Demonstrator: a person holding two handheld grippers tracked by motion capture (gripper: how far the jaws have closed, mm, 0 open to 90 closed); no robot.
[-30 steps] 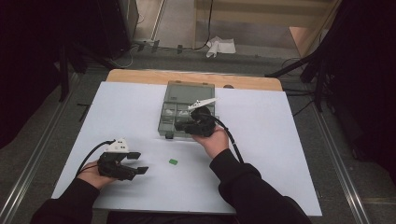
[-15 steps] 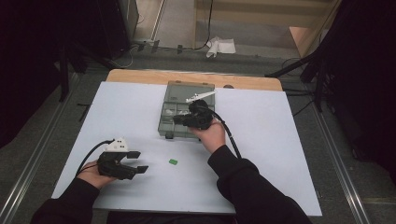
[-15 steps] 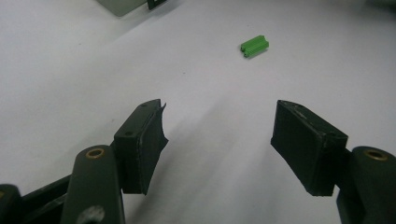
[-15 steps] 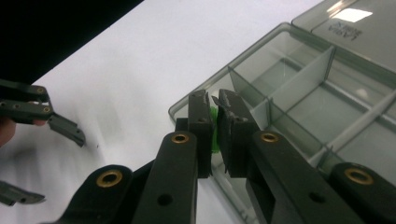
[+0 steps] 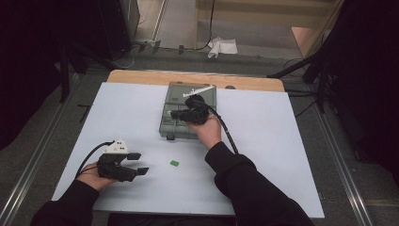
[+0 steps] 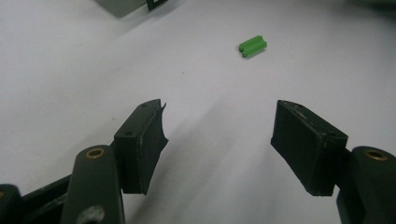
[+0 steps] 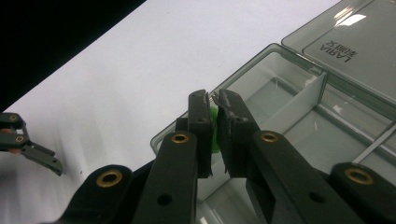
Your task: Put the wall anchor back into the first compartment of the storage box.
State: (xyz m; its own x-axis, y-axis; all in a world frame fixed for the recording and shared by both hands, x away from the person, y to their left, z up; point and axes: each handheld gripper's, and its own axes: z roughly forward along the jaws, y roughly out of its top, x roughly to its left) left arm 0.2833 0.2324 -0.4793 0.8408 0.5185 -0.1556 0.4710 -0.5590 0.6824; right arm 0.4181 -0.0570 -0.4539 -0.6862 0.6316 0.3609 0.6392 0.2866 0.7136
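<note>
White paper covers the counter, with a strip of bare wood along its far edge. Around it the room is dark, with a grey floor, metal rails and some cables.

A clear grey plastic box with small compartments sits in the middle, toward the far side, and its lid lies open. The right claw is shut tight on a little green block and holds it over the near left corner of the box. This looks like the step of putting the block away. Next, I think, the claw has to go down into a compartment and open up so the block drops in.

The left claw rests near the person at the left side, wide open, with nothing in it. Another green block lies on the paper just in front of it, well apart from the box. That one may be next to pick up.
</note>
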